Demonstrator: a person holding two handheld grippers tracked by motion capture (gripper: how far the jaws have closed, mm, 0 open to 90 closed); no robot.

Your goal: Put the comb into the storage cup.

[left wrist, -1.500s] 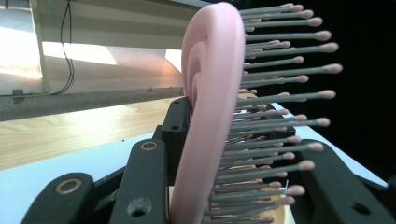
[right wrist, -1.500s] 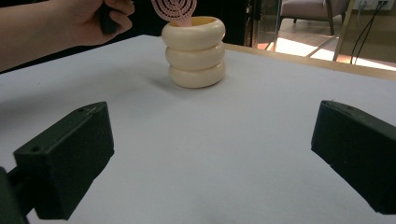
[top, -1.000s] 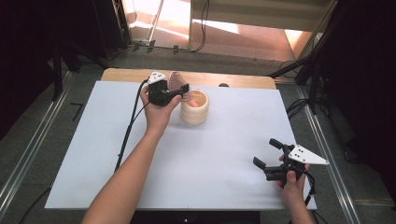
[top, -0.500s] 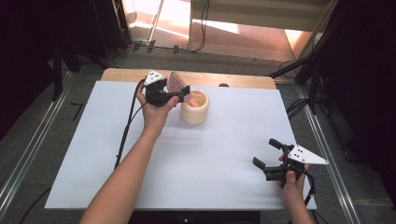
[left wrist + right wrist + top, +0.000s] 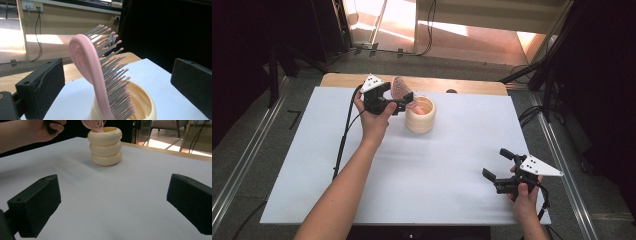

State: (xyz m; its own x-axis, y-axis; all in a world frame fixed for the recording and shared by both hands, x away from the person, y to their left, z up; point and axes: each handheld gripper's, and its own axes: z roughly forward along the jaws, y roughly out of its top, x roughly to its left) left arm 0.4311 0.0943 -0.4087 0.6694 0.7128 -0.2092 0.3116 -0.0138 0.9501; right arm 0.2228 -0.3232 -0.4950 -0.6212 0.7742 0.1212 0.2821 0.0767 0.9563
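- The right gripper [image 5: 497, 176] is held near the front right corner of the white table cover [image 5: 452, 165]; its 2 jaws are spread wide, with nothing between them, and bare cover is seen in the gap in the right gripper view.
- The right hand [image 5: 526, 200] is wrapped around that gripper's body, and the grey three-cornered plate [image 5: 539, 166] is seen on top of it in the high view.
- A wide stretch of the white cover is left between the right gripper and the cream holder [image 5: 420, 115], which is made of 3 stacked rings and is set upright toward the far middle of the cover.
- The holder [image 5: 105, 146] is seen well ahead of the right gripper's jaws in the right gripper view.
- A pink hairbrush [image 5: 100, 77] is stood in the holder, its lower end inside the rim and its head leaning up and out toward the far side; grey bristles with pink tips are turned to the right in the left gripper view.
- The left gripper [image 5: 404, 101] is held just beside the holder, on its left in the high view, level with the brush head.
- Its jaws have just been opening and are now spread wide; the brush is seen between them but is touched by neither pad.
- The left hand [image 5: 373, 116] is closed around the gripper's body, and its cable [image 5: 343, 142] is trailed back along the forearm.
- Beyond the cover, a strip of wooden tabletop [image 5: 452, 85] is seen at the far edge.
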